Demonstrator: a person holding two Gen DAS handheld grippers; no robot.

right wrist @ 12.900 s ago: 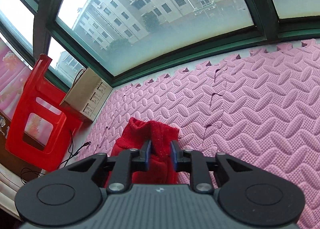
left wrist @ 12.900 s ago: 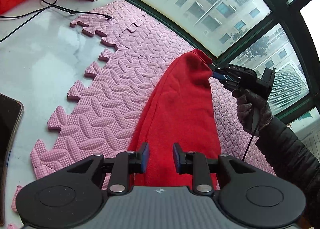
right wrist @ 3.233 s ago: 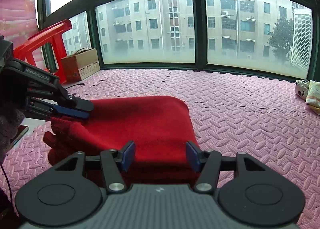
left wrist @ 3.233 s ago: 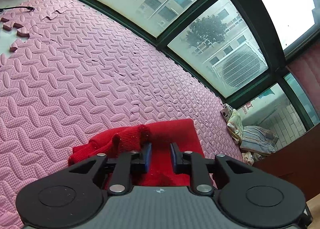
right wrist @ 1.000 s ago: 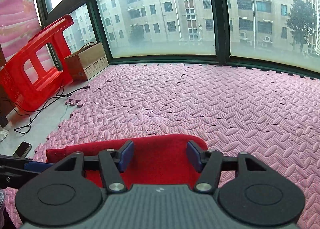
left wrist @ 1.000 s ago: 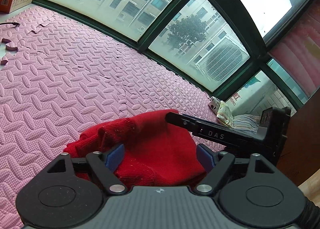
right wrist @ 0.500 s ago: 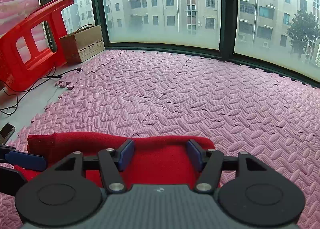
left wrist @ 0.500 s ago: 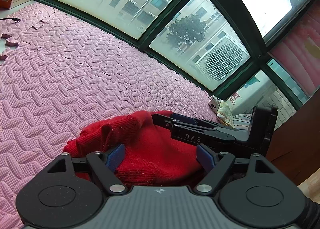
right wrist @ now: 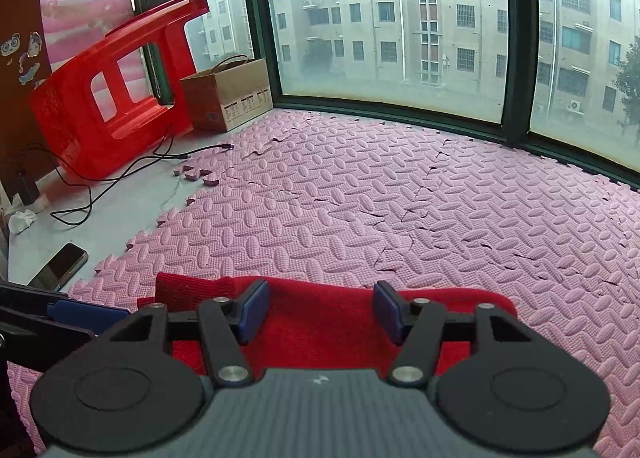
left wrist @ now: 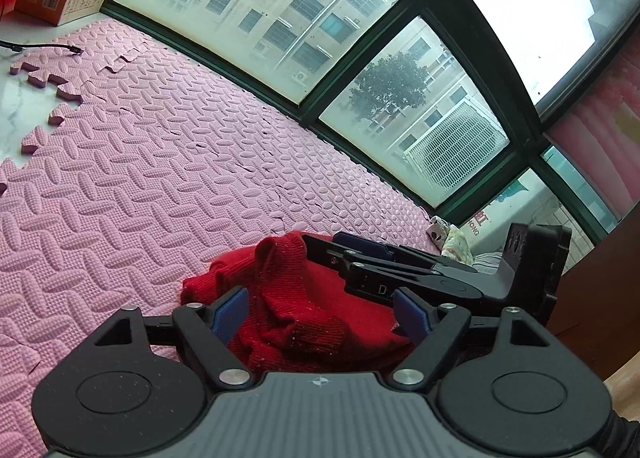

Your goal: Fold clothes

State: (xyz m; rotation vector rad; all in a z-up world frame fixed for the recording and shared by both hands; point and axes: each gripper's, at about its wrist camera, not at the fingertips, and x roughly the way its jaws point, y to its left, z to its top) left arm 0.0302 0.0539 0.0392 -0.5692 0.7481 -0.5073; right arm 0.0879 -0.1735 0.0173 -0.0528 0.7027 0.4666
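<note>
We see the red sweater (left wrist: pixel 304 306) lying bunched on the pink foam mat (left wrist: pixel 140 162), under both our tongs. The left tongs (left wrist: pixel 320 312) gape wide above it, holding nothing; the right tongs (right wrist: pixel 320 310) are also spread wide over its flat edge. Beyond the sweater, past the mat's edge, stand a red stool (right wrist: pixel 112 94) and a cardboard box (right wrist: pixel 228 94), with a black cable (right wrist: pixel 120 174) and a phone (right wrist: pixel 60 266) nearby. The sweater's near part is hidden behind the tongs.
</note>
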